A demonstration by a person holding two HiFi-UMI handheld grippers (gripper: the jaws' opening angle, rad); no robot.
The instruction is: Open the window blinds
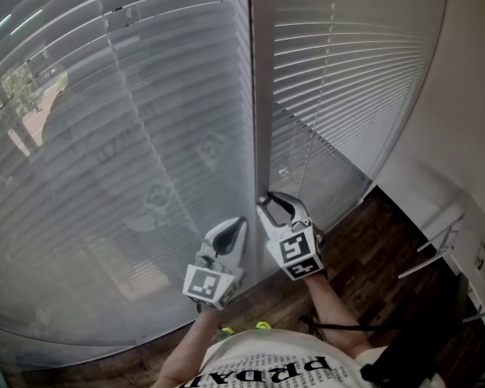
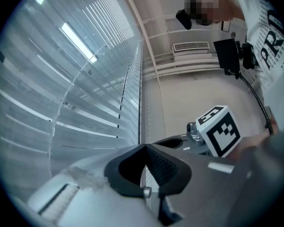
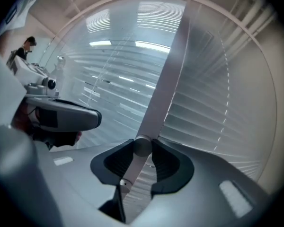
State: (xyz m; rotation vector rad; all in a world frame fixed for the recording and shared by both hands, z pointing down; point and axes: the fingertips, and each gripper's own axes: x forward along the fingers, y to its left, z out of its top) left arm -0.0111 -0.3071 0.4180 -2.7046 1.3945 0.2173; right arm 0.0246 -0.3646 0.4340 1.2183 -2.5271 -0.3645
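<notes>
Two claws are hovering low in front of the window blinds (image 1: 129, 128), which are hanging fully lowered on both sides of a grey frame post (image 1: 261, 95). The right claw (image 1: 272, 204) is pinching the round tilt wand (image 3: 142, 146) between its pads. The left claw (image 1: 233, 226), just beside it, is resting closed and empty.
</notes>
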